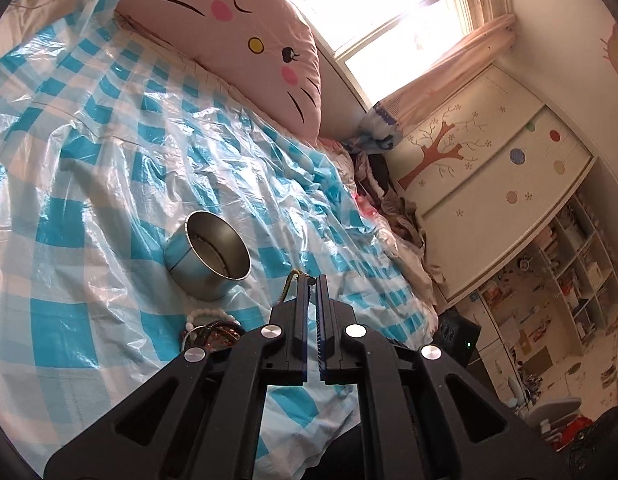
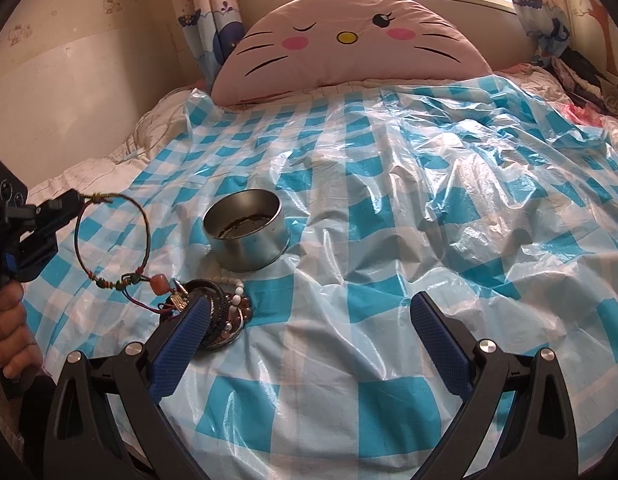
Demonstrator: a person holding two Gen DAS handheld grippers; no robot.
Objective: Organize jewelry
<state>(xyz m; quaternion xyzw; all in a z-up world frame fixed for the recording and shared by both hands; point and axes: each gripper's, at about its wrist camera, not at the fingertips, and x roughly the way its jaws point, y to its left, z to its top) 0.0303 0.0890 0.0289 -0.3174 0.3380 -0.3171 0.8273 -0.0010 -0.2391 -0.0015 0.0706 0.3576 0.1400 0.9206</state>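
Note:
My left gripper [image 1: 312, 280] is shut on a thin cord bracelet [image 1: 290, 285]. In the right wrist view the left gripper [image 2: 75, 199] holds that bracelet [image 2: 143, 227] hanging above the bed, its pink bead [image 2: 158, 282] low near the pile. A round metal tin [image 1: 208, 256] stands open on the blue checked plastic sheet [image 1: 109, 184]; it also shows in the right wrist view [image 2: 249, 240] with something dark inside. A pile of bracelets [image 2: 225, 316] lies in front of the tin, also seen in the left wrist view [image 1: 211, 328]. My right gripper [image 2: 311, 312] is open and empty above the sheet.
A pink cat-face pillow [image 2: 349, 44] stands at the head of the bed. Clothes [image 1: 393, 200] lie heaped at the bed's right edge. A wardrobe [image 1: 489, 184] and shelves [image 1: 561, 280] stand beyond it. A wall [image 2: 69, 80] borders the bed's left side.

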